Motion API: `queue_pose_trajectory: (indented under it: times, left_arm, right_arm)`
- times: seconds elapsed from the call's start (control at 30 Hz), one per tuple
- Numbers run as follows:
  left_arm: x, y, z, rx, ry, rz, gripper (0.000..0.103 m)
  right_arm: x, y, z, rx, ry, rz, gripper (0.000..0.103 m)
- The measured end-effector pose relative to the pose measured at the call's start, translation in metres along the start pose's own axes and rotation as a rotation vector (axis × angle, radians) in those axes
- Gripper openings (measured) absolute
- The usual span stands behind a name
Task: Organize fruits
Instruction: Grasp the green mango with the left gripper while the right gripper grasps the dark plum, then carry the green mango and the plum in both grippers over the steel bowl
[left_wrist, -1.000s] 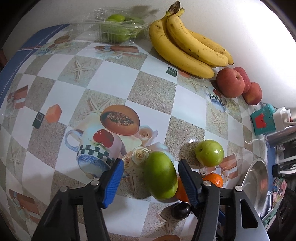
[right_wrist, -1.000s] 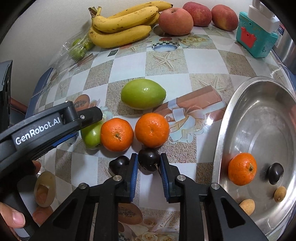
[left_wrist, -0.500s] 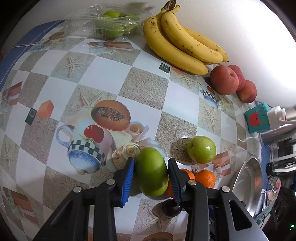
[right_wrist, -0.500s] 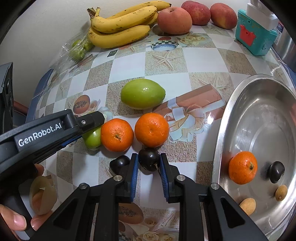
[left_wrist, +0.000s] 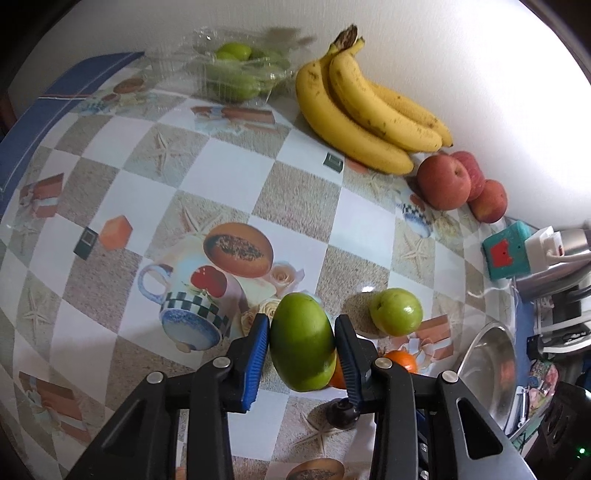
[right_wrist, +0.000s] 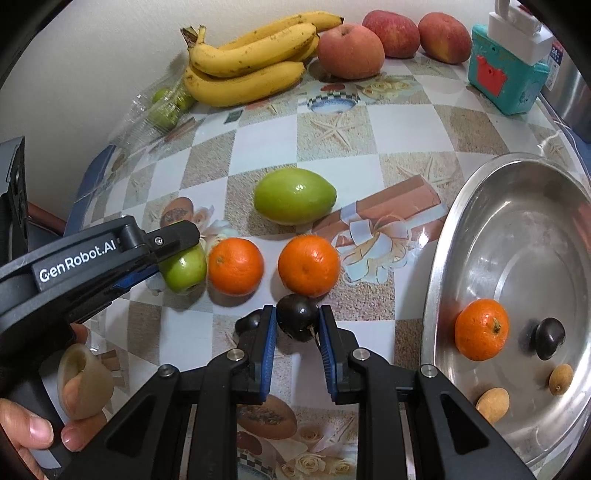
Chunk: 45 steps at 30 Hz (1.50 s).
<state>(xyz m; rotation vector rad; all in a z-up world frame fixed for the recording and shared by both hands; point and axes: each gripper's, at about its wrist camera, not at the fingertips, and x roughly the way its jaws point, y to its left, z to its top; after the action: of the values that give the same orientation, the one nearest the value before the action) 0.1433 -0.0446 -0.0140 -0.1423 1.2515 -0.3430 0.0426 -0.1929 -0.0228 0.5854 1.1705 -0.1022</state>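
The left gripper is clamped on a large oval green fruit just above the patterned table, beside two round oranges. The right gripper pinches a small dark round plum near the shiny steel bowl, which holds another orange.

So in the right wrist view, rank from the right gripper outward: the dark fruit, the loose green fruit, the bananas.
1. Dark fruit, between the right gripper's fingers.
2. Loose green fruit, mid-table, beyond the oranges.
3. Bananas, at the far wall.
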Motion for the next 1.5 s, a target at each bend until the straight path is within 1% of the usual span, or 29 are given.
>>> queue_pose_trajectory:
  times: [0.37, 0.47, 0.67, 0.83, 1.0, 1.1, 1.2, 1.27, 1.33, 1.5]
  left_arm:
    - [-0.039, 0.0, 0.001, 0.01, -0.084, 0.01, 0.039]
    - [-0.049, -0.004, -0.001, 0.018, -0.106, 0.023, 0.039]
    - [-0.068, -0.017, -0.01, 0.049, -0.141, 0.029, 0.039]
    - [-0.076, -0.034, -0.023, 0.088, -0.152, 0.023, 0.039]
    - [-0.076, -0.046, -0.035, 0.124, -0.138, 0.016, 0.039]
    - [-0.077, -0.052, -0.038, 0.139, -0.134, 0.013, 0.039]
    - [-0.076, -0.059, -0.04, 0.157, -0.13, 0.013, 0.039]
    - [-0.074, -0.065, -0.043, 0.17, -0.122, 0.01, 0.039]
    - [-0.071, -0.073, -0.047, 0.189, -0.108, 0.001, 0.039]
    - [-0.064, -0.099, -0.061, 0.248, -0.071, -0.032, 0.039]
  right_arm:
    - [-0.032, 0.0, -0.001, 0.027, -0.056, 0.013, 0.024]
    - [-0.04, -0.001, -0.003, 0.04, -0.065, 0.01, 0.024]
    - [-0.052, 0.0, -0.006, 0.053, -0.084, 0.021, 0.024]
    - [-0.064, -0.01, -0.009, 0.084, -0.101, 0.019, 0.024]
    - [-0.075, -0.028, -0.012, 0.129, -0.119, 0.013, 0.024]
    - [-0.081, -0.044, -0.013, 0.161, -0.133, -0.029, 0.024]
    - [-0.086, -0.064, -0.014, 0.205, -0.142, -0.046, 0.024]
    - [-0.088, -0.079, -0.015, 0.238, -0.144, -0.081, 0.024]
    - [-0.09, -0.093, -0.016, 0.27, -0.146, -0.106, 0.024]
    - [-0.095, -0.128, -0.02, 0.365, -0.149, -0.138, 0.024]
